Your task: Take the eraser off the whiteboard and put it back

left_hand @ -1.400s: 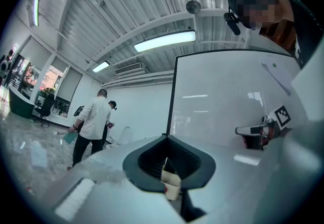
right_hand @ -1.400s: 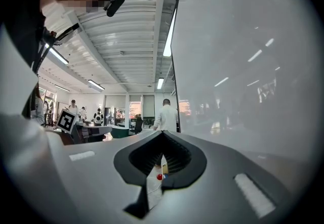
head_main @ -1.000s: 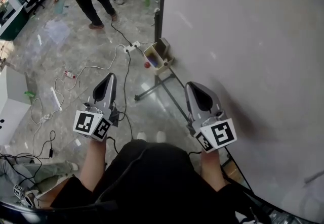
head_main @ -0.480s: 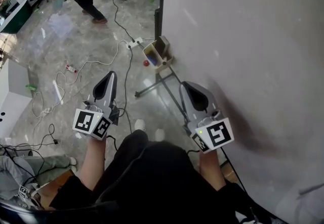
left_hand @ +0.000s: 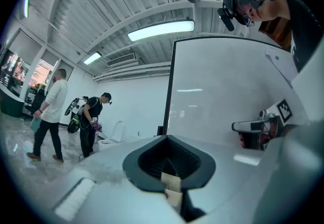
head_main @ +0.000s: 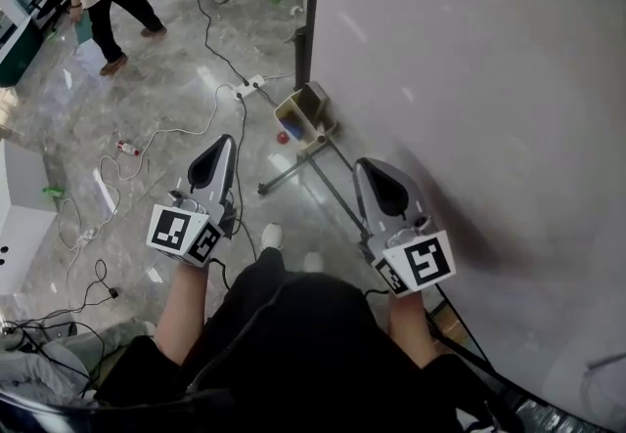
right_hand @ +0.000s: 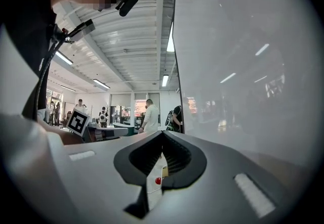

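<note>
here both our claws are clenched with nothing between the jaws: the left claw [head_main: 224, 143] and the right claw [head_main: 366, 167] sit side by side. the whiteboard [head_main: 489, 79] stands just right of the right claw; we cannot pick out the eraser.

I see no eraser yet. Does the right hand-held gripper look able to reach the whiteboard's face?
Probably yes: the right hand-held gripper, jaws together and empty, sits close beside the whiteboard with nothing between them. The stand legs run lower, out of its way.
</note>
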Demonstrator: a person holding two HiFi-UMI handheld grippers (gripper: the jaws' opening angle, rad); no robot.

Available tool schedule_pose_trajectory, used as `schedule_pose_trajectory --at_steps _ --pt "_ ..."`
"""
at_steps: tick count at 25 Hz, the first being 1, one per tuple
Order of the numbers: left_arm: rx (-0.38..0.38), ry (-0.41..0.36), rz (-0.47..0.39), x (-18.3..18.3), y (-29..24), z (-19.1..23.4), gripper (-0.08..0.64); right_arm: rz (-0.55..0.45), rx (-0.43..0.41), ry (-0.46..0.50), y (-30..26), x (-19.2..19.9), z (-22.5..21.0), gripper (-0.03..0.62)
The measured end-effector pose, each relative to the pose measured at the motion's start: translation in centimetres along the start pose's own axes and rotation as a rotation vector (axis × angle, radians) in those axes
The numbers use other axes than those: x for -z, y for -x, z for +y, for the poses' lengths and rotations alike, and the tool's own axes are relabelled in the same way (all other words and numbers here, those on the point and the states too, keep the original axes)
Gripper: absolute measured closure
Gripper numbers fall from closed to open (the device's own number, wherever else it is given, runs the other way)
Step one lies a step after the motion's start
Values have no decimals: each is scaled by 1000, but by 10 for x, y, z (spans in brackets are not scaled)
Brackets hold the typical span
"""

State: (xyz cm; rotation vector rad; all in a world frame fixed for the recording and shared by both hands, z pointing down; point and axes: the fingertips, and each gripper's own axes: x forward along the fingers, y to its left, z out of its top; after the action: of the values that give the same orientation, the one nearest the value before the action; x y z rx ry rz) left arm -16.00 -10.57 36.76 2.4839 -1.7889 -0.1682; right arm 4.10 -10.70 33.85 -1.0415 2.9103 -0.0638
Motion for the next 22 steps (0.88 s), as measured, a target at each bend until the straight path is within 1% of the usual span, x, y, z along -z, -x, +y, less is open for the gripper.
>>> schedule_pose_trajectory --at_steps 5,8,11,17,18,19,22 --pt "97 -29 35 8 -37 17 555 0 91 9 -21 1 -10 583" --pt "163 -44 54 11 -58 19 555 -1 148 14 -31 -1 -13 583" --pt "235 -74 83 23 -74 20 555 1 194 22 -38 -1 -13 583" --pt "354 -115 134 43 -97 11 554 1 290 28 -40 -3 -13 583" --pt "371 -119 140 46 -100 9 552 0 302 29 -40 -3 -12 583" --pt "385 -122 147 48 -103 6 534 0 314 29 -39 -4 -12 583" --pt "419 -125 160 53 -111 -1 534 2 343 25 -36 -3 -13 583"
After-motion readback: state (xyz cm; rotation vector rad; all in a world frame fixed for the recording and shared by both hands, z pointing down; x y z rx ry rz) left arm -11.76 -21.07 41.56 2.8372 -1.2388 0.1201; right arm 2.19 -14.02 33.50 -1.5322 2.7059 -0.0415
